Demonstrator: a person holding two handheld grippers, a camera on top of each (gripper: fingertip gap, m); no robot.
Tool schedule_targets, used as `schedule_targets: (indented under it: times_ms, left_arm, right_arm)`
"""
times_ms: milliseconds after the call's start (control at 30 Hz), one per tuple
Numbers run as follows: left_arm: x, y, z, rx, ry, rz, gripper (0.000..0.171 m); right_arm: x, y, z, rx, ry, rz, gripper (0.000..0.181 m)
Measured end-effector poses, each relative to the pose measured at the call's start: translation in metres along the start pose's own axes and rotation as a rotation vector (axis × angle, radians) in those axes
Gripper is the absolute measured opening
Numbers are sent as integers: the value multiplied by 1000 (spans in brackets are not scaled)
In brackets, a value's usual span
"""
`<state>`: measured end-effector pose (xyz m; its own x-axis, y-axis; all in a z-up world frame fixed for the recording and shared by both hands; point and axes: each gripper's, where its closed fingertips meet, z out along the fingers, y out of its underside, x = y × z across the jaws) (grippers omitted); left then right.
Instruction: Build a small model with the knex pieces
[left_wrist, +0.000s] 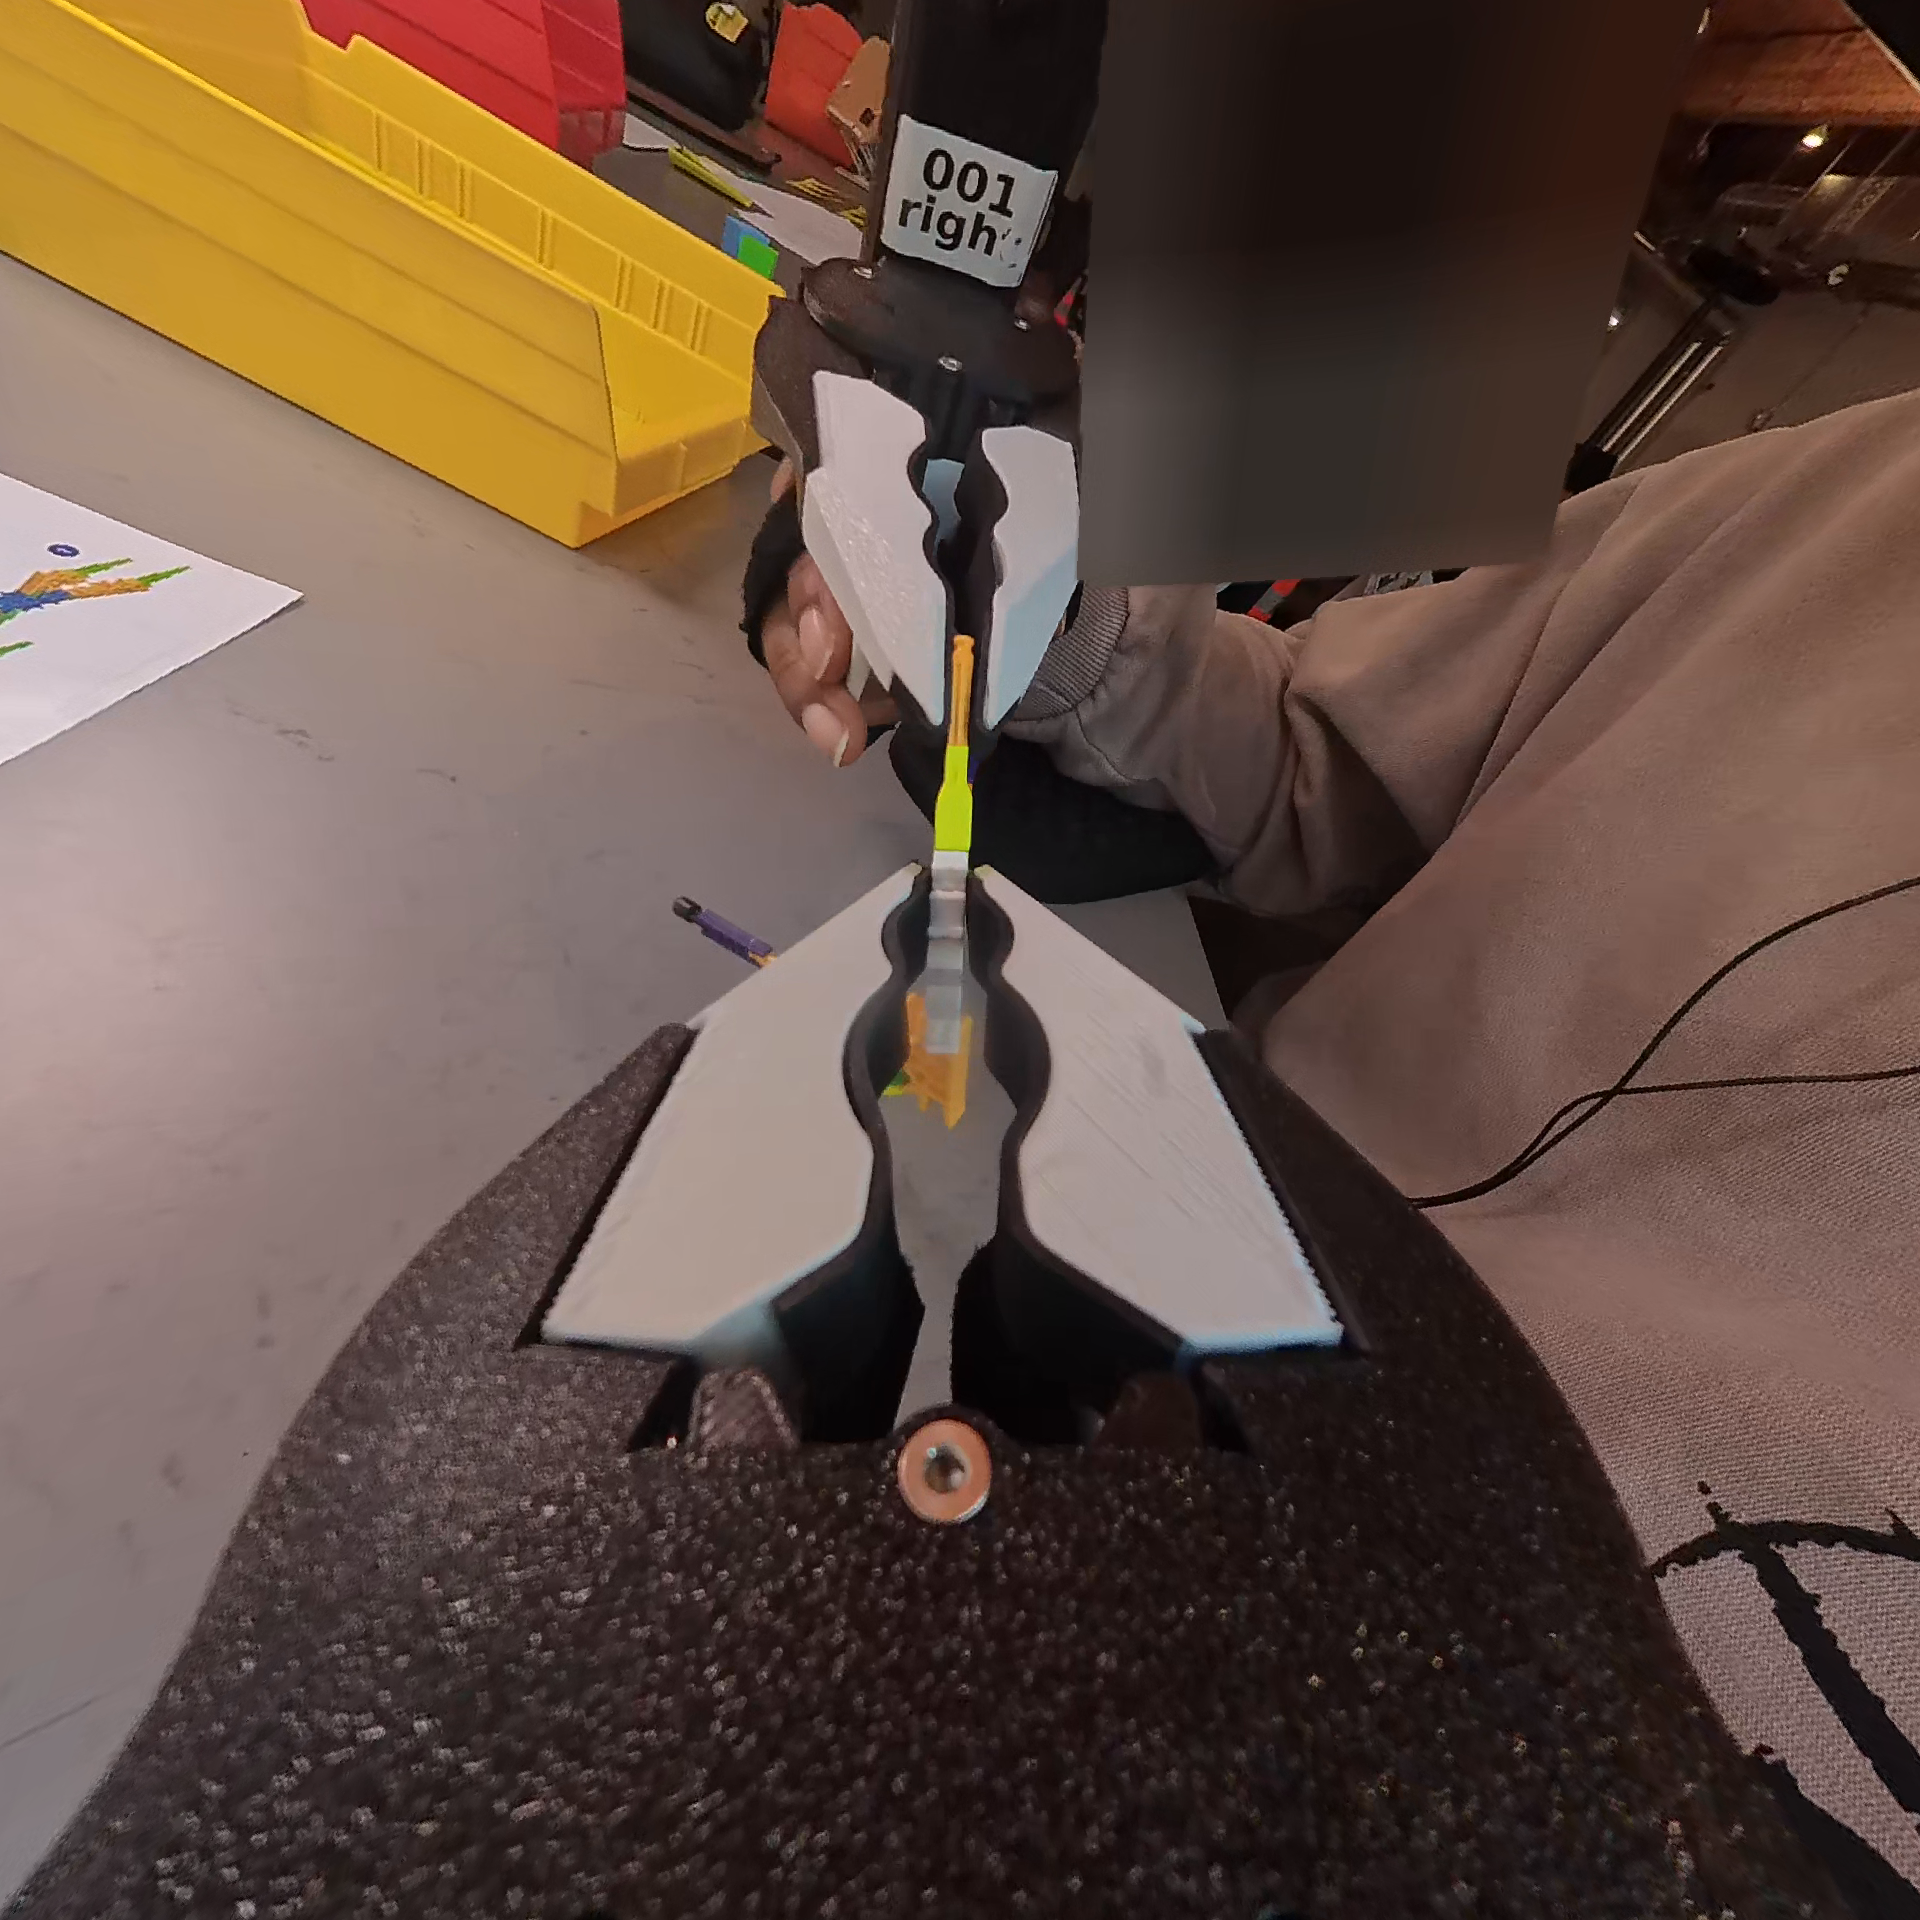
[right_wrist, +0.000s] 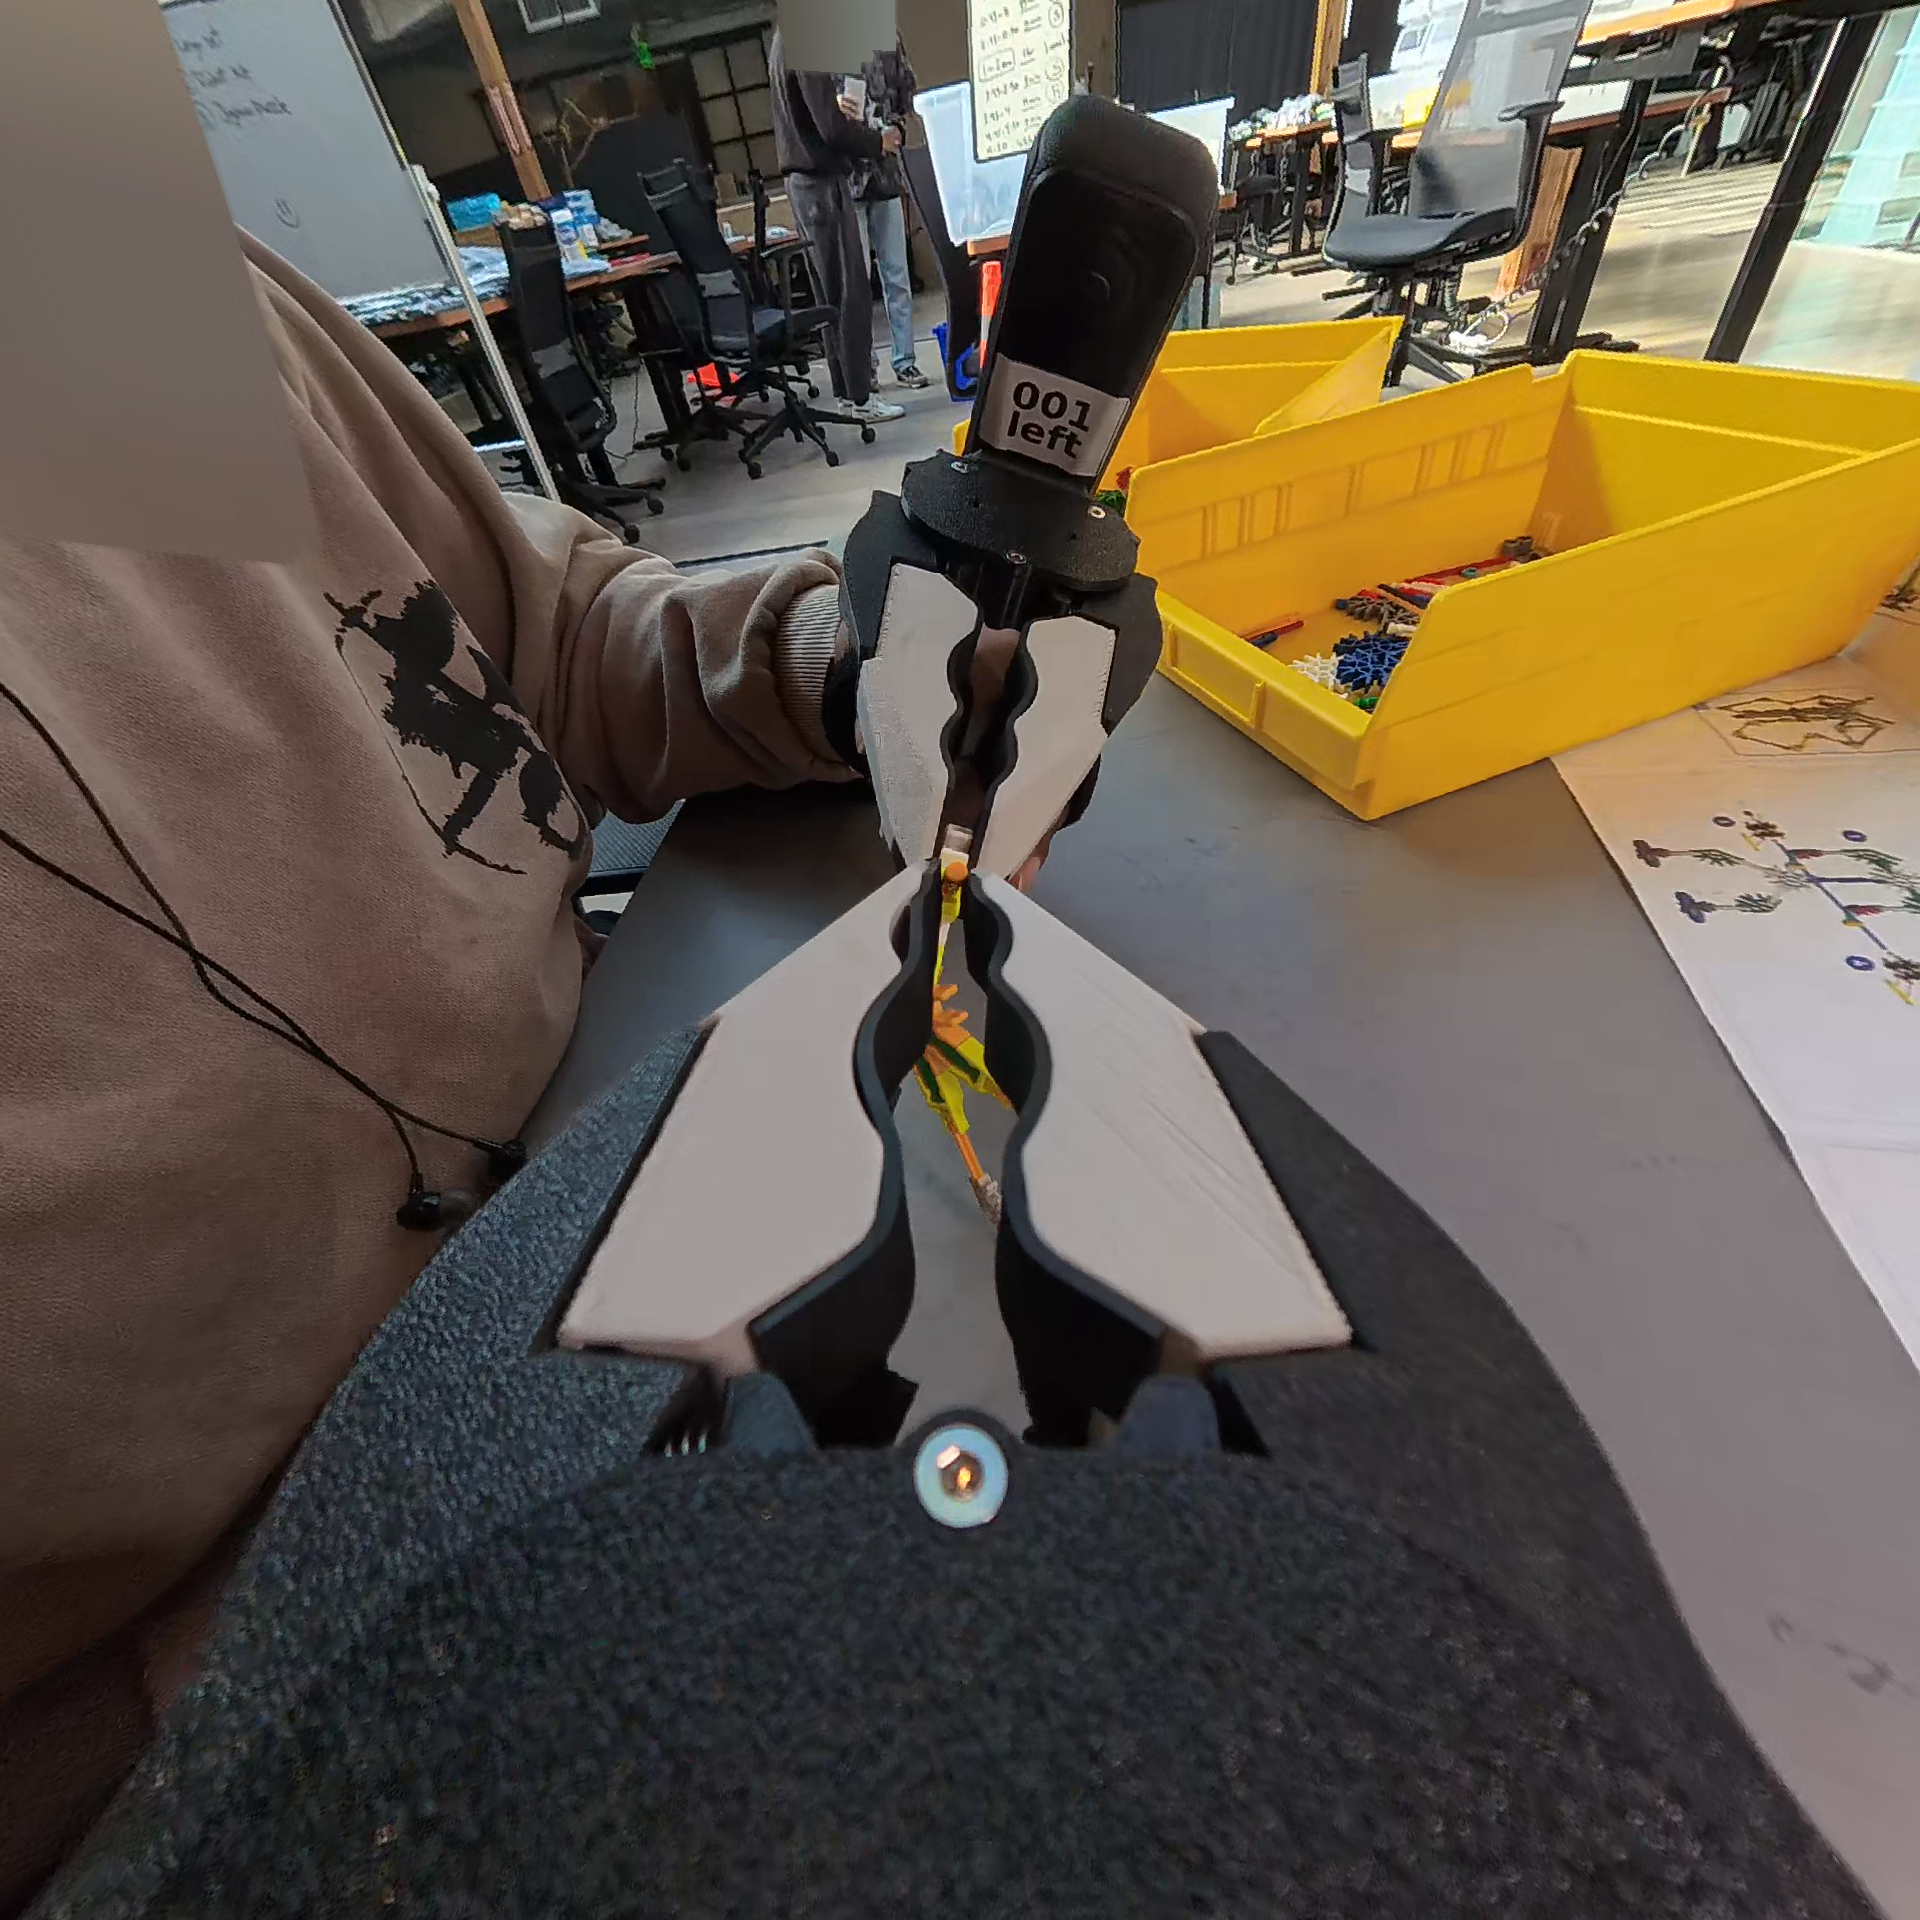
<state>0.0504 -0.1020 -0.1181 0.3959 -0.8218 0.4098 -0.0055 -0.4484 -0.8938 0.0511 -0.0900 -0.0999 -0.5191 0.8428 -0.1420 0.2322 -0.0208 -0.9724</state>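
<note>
Grey and smooth, the desk (left_wrist: 364, 935) sits in a big room with black chairs (right_wrist: 727, 312) far behind. The left tool (left_wrist: 948, 878) and the right tool (right_wrist: 951, 883) meet tip to tip over the desk. Both are squeezed narrow on one small toy stick piece (left_wrist: 954, 800). This piece is orange at the right tool's end, lime green in the middle and white-grey where the left tool pinches it.

Under the left tool, seen through the gap of its fingers (left_wrist: 748, 1122), lie more orange and green bits (left_wrist: 935, 1081). Most of them are hidden, so their shape is hard to tell. A purple stick (left_wrist: 722, 930) peeks out just left of the left tool's tip, partly covered.

Ahead and to the left of the left tool is a yellow bin (left_wrist: 416, 312), cut off by the edge. A paper sheet with coloured drawings (left_wrist: 104, 613) lies far left, also cut off. A person's tan sleeve (left_wrist: 1299, 727) is behind the right tool.
</note>
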Motion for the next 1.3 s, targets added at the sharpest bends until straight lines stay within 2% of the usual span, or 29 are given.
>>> schedule_targets:
  times_ms: [67, 167, 333, 433, 633, 800, 900, 1000, 1067, 1133, 1233, 1300]
  left_arm:
    - [-1, -4, -1, 31, -4, 7, 6]
    - [0, -10, -1, 78, -3, 26, 19]
    - [-7, -10, 3, 87, -46, 24, 9]
    - [-19, -13, 0, 105, -105, -42, 6]
    - [-39, -13, -2, 149, -217, -196, 6]
    - [-43, -19, 0, 213, -223, -286, 5]
    - [-47, -18, -1, 242, -203, -353, 5]
    - [-52, -17, -8, 264, -197, -372, 5]
    - [-54, -17, -12, 266, -196, -351, 5]
    - [-56, -17, -17, 267, -200, -343, 5]
    - [-58, -21, -23, 291, -199, -336, 5]
    - [-57, -25, -25, 307, -183, -331, 5]
  right_arm:
    - [1, -4, 0, 15, 16, -14, 2]
    - [3, -9, -1, 39, 39, -28, 2]
    - [7, -8, 3, 30, 85, -58, 2]
    - [21, -7, 4, -16, 223, -125, 1]
    - [39, -4, 7, -206, 521, -474, 2]
    - [43, -6, 10, -354, 700, -835, 2]
    - [40, -6, 17, -341, 715, -925, 2]
    - [36, -20, 15, -207, 725, -876, 1]
    - [42, -37, -3, -47, 731, -685, 2]
    - [60, -51, -38, 70, 805, -531, 2]
    - [101, -57, -118, 87, 1069, -428, 2]
    - [126, -50, -190, 38, 1330, -397, 2]
